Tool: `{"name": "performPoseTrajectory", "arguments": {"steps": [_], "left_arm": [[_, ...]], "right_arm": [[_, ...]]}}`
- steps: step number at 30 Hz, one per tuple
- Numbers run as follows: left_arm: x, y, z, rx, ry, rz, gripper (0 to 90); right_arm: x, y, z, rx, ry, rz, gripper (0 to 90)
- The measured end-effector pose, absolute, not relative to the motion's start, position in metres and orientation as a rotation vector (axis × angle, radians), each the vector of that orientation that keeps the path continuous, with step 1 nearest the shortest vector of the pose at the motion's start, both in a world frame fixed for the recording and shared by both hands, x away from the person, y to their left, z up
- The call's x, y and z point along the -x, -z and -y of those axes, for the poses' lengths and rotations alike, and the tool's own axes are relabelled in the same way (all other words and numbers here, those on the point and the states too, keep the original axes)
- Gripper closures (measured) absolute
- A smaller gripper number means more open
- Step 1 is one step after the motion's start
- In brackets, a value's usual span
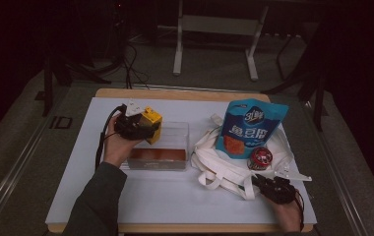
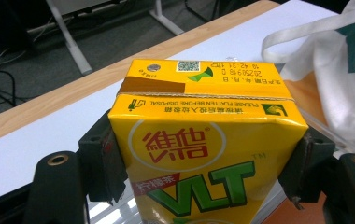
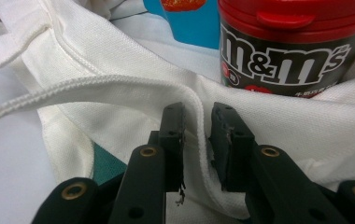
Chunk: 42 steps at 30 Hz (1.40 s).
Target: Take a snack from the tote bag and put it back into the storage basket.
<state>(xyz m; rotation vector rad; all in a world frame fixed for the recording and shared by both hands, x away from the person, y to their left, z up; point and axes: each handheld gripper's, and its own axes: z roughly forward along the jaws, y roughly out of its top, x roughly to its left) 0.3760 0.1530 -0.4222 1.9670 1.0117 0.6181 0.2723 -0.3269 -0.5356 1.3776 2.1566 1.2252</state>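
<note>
A yellow VLT drink carton (image 2: 203, 154) sits clamped between my left gripper's (image 2: 206, 175) two black pads, one on each side wall. In the high view my left gripper (image 1: 145, 129) holds the carton (image 1: 152, 122) over the back left corner of a clear plastic box (image 1: 175, 135). My right gripper (image 3: 196, 140) is shut on the stitched hem of a white cloth bag (image 3: 119, 65). An M&M's can (image 3: 287, 51) with a red lid stands just beyond it. In the high view my right gripper (image 1: 255, 180) rests at the bag's (image 1: 214, 167) near edge.
A blue snack pouch (image 1: 250, 123) lies on the white bag, with the M&M's can (image 1: 260, 158) beside it. The clear box has an orange-brown floor (image 1: 156, 154). All rest on a white tabletop (image 1: 165, 196) with a wooden edge. Desk legs and cables stand beyond the table.
</note>
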Motion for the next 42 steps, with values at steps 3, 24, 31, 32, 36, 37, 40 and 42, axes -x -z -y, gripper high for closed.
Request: {"name": "performPoseTrajectory", "arguments": {"steps": [3, 24, 31, 32, 36, 37, 40, 42], "left_arm": [[-0.375, 0.424, -0.155, -1.972, -0.623, -1.013, 28.6], [-0.373, 0.441, -0.176, -1.973, -0.648, -1.106, 28.6], [-0.373, 0.448, -0.180, -1.976, -0.640, -1.137, 28.6], [-0.372, 0.450, -0.182, -1.972, -0.640, -1.145, 28.6], [-0.371, 0.452, -0.184, -1.968, -0.639, -1.155, 28.5], [-0.371, 0.452, -0.185, -1.969, -0.641, -1.159, 28.5], [-0.369, 0.453, -0.187, -1.965, -0.643, -1.174, 28.5], [-0.369, 0.455, -0.189, -1.966, -0.640, -1.179, 28.5]], "right_arm": [[-0.272, 0.536, 0.327, -1.378, -1.225, -2.158, 74.5], [-0.272, 0.536, 0.327, -1.379, -1.225, -2.156, 74.5], [-0.272, 0.536, 0.327, -1.379, -1.225, -2.155, 74.5], [-0.272, 0.536, 0.327, -1.380, -1.225, -2.155, 74.5], [-0.272, 0.536, 0.327, -1.380, -1.225, -2.155, 74.4], [-0.272, 0.536, 0.327, -1.380, -1.225, -2.155, 74.4], [-0.272, 0.536, 0.327, -1.380, -1.225, -2.155, 74.4], [-0.272, 0.536, 0.327, -1.380, -1.225, -2.154, 74.4]]}}
